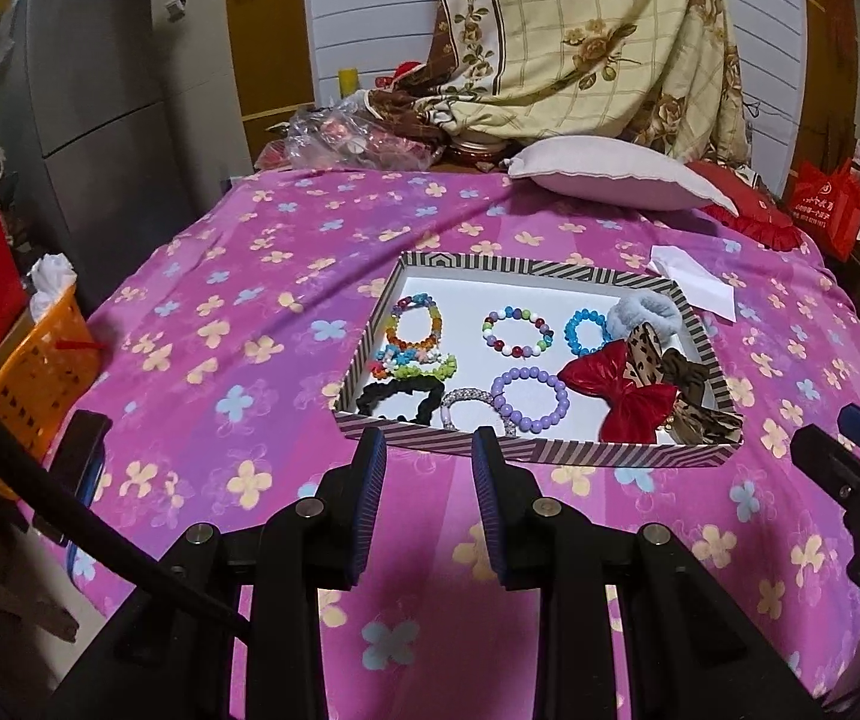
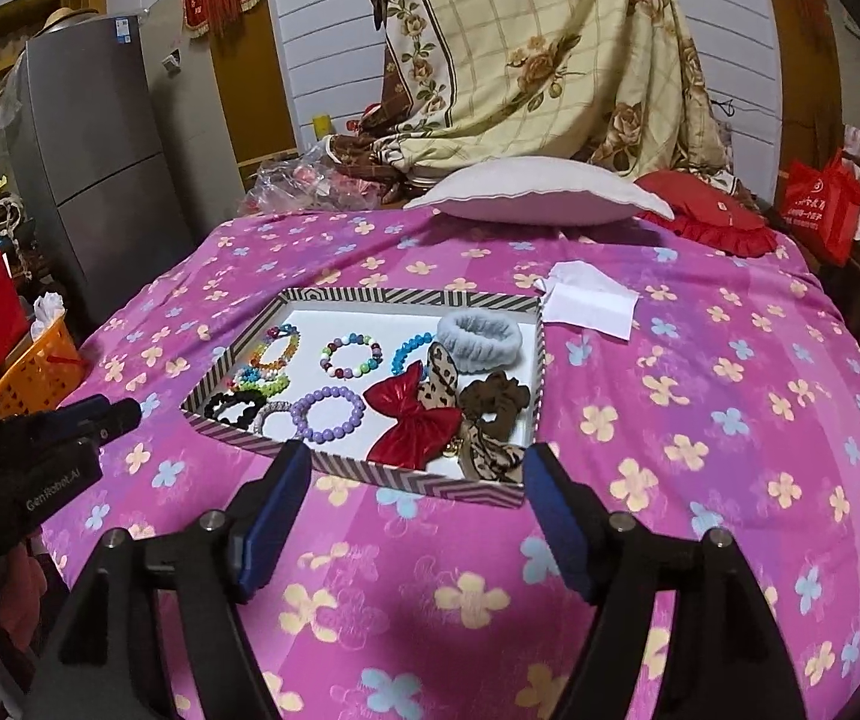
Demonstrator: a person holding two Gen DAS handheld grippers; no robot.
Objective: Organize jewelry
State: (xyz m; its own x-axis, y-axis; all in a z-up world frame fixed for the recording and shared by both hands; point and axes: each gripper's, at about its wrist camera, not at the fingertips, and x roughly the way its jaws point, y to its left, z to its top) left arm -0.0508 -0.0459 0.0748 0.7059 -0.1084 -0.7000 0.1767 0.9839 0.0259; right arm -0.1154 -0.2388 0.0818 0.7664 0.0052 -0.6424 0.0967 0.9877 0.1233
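While both claws hang over the near part of the bed point(image 1: 238, 276), its pink flowered sheet spreads ahead of them with a pale pillow point(image 1: 616, 174) at the far end and a grey refrigerator point(image 1: 100, 120) standing off to the left. Just beyond the tips of the left claw point(image 1: 428, 450) lies the striped tray point(image 1: 370, 330), its near rim almost level with that claw's blue pads, while from the right wrist view the same tray point(image 2: 238, 354) sits straight ahead of the right claw point(image 2: 418, 462). The left claw stands partly open with nothing between its pads; the right claw is spread wider, likewise empty, and only bare sheet shows in its gap. Each claw appears at the edge of the other's view, well apart. A white folded paper point(image 2: 592, 300) rests on the sheet past the tray's far right corner. Inside the tray, on the side nearer the right claw, lie a red bow point(image 2: 412, 414), a leopard-print bow point(image 2: 478, 450), a brown scrunchie point(image 2: 496, 399) and a grey fluffy band point(image 2: 478, 333). Toward the left claw's side lie a purple bead bracelet point(image 1: 529, 399), a mixed-colour bead bracelet point(image 1: 517, 333), a blue bead bracelet point(image 1: 586, 333), a rainbow bracelet point(image 1: 415, 321) and a black scrunchie point(image 1: 400, 399), with a glittery silver ring point(image 1: 469, 405) touching the purple one.
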